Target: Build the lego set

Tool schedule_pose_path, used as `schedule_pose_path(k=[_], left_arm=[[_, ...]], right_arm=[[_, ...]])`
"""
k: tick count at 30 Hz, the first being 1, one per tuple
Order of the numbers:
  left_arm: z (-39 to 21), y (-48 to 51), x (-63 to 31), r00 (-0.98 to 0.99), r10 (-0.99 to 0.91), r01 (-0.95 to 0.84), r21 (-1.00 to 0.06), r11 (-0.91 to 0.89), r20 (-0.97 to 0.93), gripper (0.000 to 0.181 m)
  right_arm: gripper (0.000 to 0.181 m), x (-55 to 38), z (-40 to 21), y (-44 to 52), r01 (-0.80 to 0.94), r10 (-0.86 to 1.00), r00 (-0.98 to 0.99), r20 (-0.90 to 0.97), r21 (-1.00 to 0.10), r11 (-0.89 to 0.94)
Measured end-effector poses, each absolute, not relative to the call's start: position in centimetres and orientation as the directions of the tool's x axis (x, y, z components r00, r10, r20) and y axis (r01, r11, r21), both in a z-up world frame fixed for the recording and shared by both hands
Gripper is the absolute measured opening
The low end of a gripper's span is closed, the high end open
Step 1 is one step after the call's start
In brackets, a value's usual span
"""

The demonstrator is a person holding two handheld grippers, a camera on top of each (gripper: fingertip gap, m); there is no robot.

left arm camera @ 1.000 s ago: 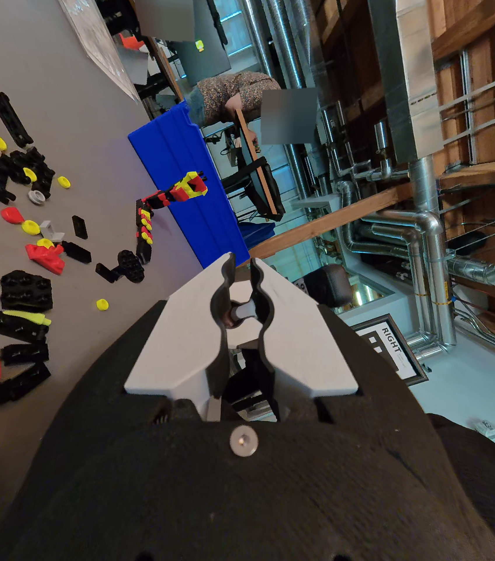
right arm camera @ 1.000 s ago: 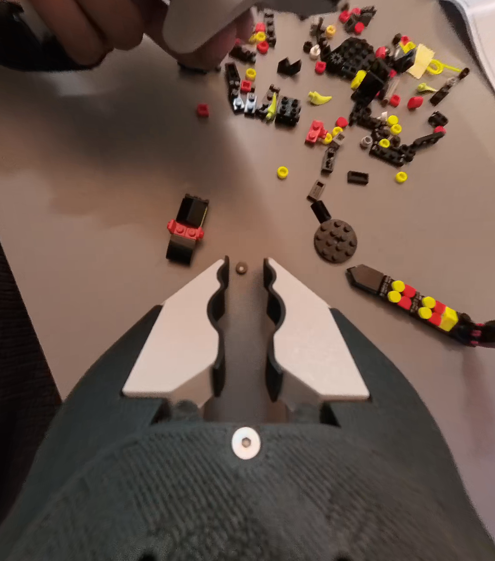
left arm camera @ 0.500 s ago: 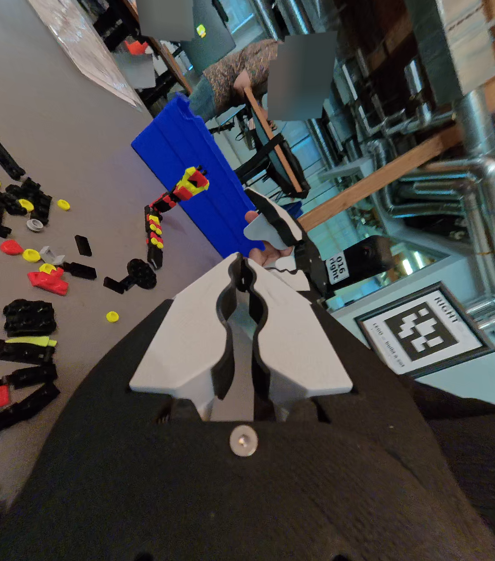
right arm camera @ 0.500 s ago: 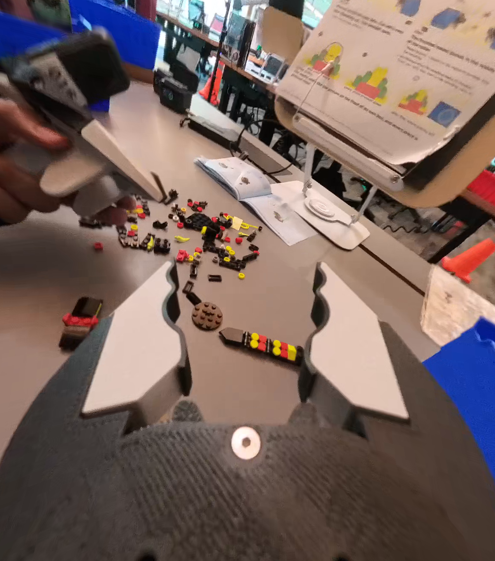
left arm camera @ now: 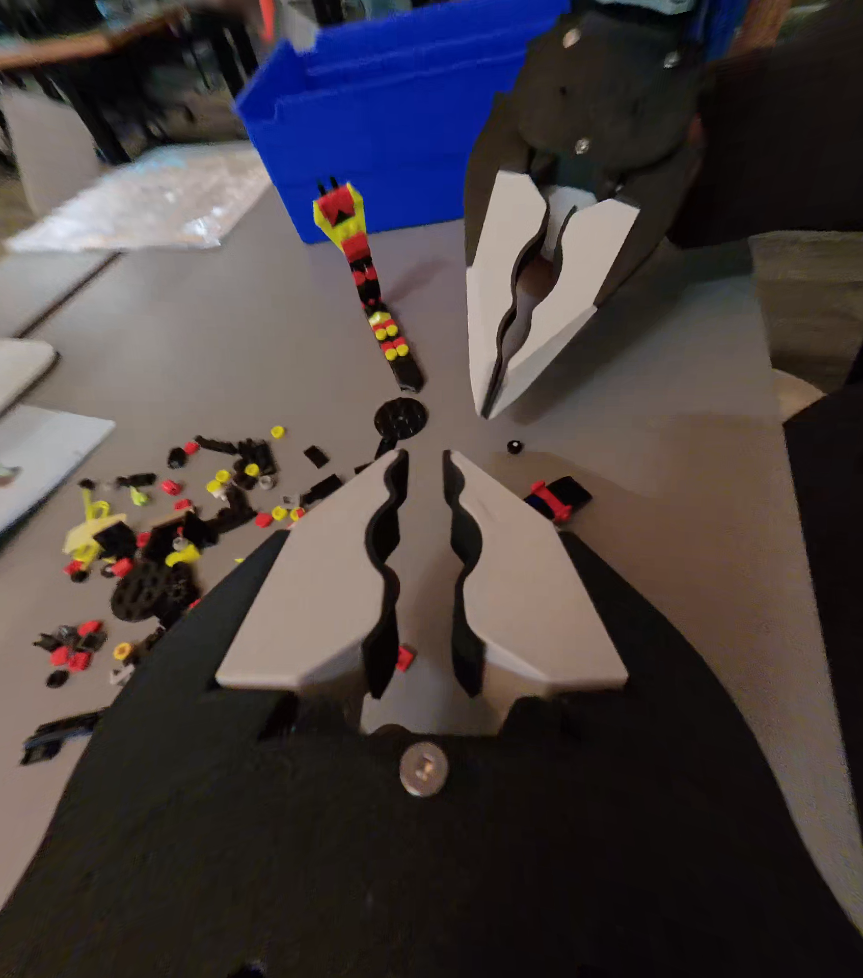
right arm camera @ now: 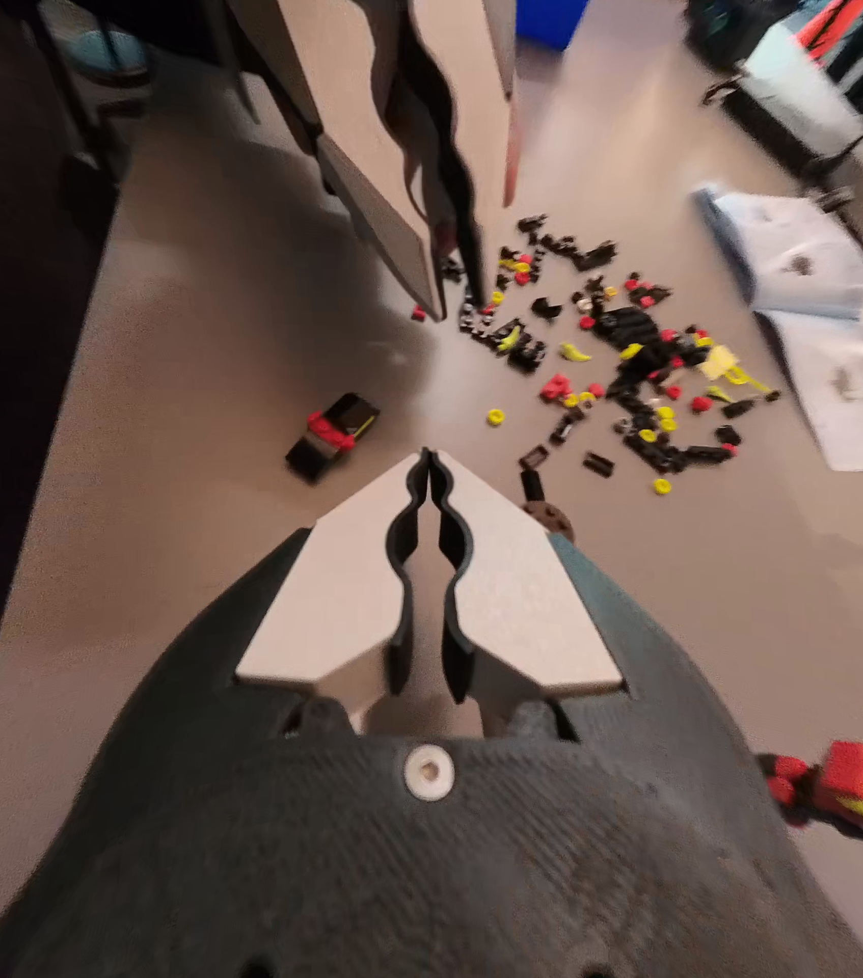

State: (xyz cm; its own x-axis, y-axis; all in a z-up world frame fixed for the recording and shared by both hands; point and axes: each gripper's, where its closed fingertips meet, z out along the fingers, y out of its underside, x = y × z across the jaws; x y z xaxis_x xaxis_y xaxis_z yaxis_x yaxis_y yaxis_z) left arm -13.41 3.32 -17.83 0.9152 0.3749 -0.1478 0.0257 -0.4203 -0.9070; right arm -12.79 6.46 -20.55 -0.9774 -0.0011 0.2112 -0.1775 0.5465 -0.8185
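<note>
Left gripper (left arm camera: 425,454) jaws slightly parted and empty, right gripper (right arm camera: 427,454) jaws closed empty over the tabletop (left arm camera: 217,338); small rigid, light bricks (left arm camera: 191,524) scattered left are judged best pinched across flat sides.

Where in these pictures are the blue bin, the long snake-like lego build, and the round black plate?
blue bin (left arm camera: 387,127), left wrist view, front wall.
snake-like lego build (left arm camera: 368,288), left wrist view, middle of its body.
round black plate (left arm camera: 400,418), left wrist view, studded top.
</note>
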Motion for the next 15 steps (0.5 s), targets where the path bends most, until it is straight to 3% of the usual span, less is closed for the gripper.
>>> schedule_pose_path(k=[5,8,15], left_arm=[[-19.5,4.8,-9.8,0.971,0.215,0.014,-0.870,-0.493,-0.106,0.048],[-20.3,5.0,-9.6,0.971,0.187,-0.030,-0.853,-0.522,-0.149,0.048],[-21.6,5.0,-9.7,0.969,0.206,0.009,-0.818,-0.576,-0.134,0.049]], right_arm=[[0.000,-14.0,-22.3,7.7,-0.075,0.063,-0.986,0.154,-0.751,0.656],[0.000,-13.9,-23.9,8.5,0.016,0.109,-0.990,0.094,-0.682,0.731],[0.000,-12.8,-24.1,7.7,-0.004,0.077,-0.993,0.087,-0.692,0.722]])
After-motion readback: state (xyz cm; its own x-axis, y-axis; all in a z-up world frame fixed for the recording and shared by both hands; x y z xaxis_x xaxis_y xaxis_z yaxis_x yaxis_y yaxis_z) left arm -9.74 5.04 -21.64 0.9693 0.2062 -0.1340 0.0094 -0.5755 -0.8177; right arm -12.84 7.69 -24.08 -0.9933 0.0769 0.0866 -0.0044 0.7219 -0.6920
